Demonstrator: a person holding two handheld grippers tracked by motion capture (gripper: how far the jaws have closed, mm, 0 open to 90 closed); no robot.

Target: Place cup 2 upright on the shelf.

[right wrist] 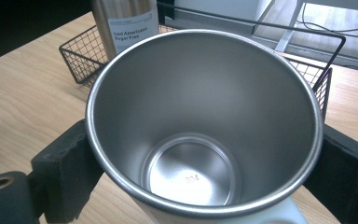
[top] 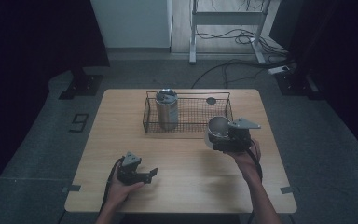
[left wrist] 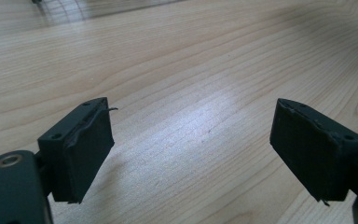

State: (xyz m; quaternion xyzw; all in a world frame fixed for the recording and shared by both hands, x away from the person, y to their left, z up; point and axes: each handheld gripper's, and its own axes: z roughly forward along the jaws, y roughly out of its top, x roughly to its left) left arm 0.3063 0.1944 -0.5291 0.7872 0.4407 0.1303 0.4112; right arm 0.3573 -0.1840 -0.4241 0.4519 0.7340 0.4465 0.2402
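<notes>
A stainless steel cup point(top: 217, 126) with a white outside is held just in front of the wire basket point(top: 192, 93), with my right gripper point(top: 224, 138) shut on it. In the right gripper view the cup point(right wrist: 200, 121) opens towards the camera and is empty, with a black jaw pressed on each side of it, so that gripper point(right wrist: 205, 161) is closed around its wall. My left gripper point(top: 150, 174) rests low over the front left of the table. Its jaws are wide apart in the left gripper view, and the left gripper point(left wrist: 191, 154) has only bare wood between them.
A tall metal can point(top: 167, 109) with a label stands upright in the basket's left half, and the can point(right wrist: 126, 21) rises behind the cup. A dark round lid point(top: 211, 100) lies in the basket's right rear. The wooden table point(top: 186, 186) has cables and a desk frame point(top: 228, 18) behind it.
</notes>
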